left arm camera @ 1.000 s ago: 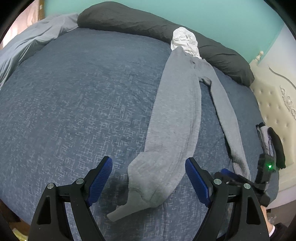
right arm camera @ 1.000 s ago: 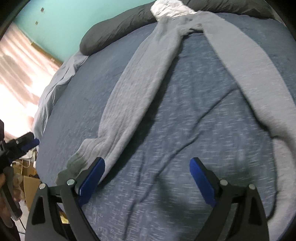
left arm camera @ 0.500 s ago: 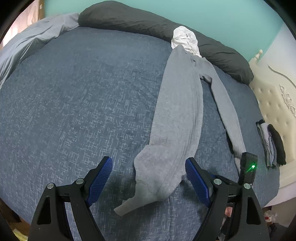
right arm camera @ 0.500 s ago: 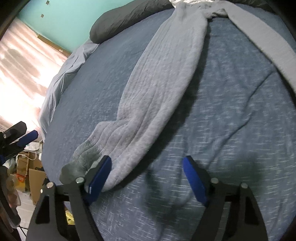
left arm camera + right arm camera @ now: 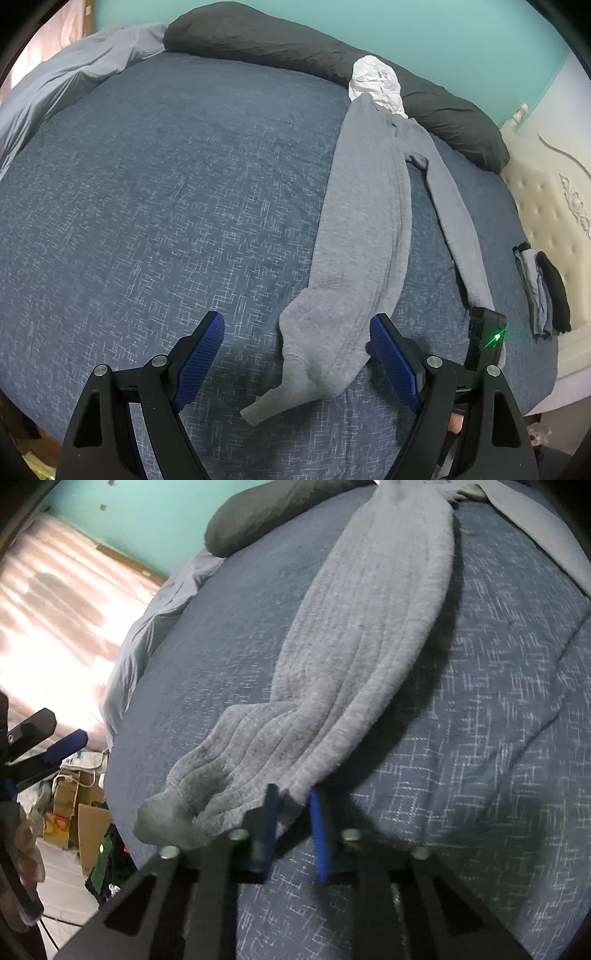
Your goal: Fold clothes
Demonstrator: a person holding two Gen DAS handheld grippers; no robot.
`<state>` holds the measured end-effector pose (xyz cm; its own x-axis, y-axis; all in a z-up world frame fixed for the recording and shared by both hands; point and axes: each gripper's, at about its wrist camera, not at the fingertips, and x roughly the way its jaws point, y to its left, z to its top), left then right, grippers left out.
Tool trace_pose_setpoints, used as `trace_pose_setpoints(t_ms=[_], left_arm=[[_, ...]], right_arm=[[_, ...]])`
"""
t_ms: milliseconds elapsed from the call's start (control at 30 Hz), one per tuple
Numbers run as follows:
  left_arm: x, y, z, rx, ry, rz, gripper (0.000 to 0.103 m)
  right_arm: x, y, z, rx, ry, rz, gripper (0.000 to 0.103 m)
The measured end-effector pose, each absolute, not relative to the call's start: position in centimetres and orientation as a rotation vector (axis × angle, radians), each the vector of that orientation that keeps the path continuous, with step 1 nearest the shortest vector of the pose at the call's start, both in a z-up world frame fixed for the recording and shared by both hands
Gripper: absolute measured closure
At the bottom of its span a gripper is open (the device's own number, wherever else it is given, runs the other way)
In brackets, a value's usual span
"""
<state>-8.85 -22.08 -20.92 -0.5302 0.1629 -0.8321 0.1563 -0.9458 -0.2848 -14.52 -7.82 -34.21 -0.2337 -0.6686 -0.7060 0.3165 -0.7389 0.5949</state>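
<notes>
Grey long garment [image 5: 364,236] lies flat on blue bedspread [image 5: 147,206], centre-right of frame, unfolded; no fold made yet, whole job left. Left gripper [image 5: 297,350] hovers lower centre, fingers spread wide, garment's near cuff between them, untouched. Right gripper [image 5: 293,805] closing, fingers pinching that cuff's edge. Long axis runs lower centre to upper right, cuff nearest, far end at dark pillow [image 5: 295,44].

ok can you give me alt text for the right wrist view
The right gripper is closing its blue pads on the near edge of a grey garment stretched out along a dark blue bedspread. A dark pillow lies against the teal wall.
</notes>
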Motion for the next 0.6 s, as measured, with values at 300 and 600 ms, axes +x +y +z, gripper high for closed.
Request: trace_pose_setpoints(t_ms=[300, 600], left_arm=[[-9.0, -21.0, -20.9, -1.527, -0.501, 2.671, 0.019], [-9.3, -18.6, -22.1, -1.548, -0.51, 2.604, 0.019]], right_arm=[[-14.7, -5.1, -31.3, 1.286, -0.456, -2.04, 0.099], [-15.0, -0.6, -28.2, 1.253, -0.416, -2.08, 0.1]])
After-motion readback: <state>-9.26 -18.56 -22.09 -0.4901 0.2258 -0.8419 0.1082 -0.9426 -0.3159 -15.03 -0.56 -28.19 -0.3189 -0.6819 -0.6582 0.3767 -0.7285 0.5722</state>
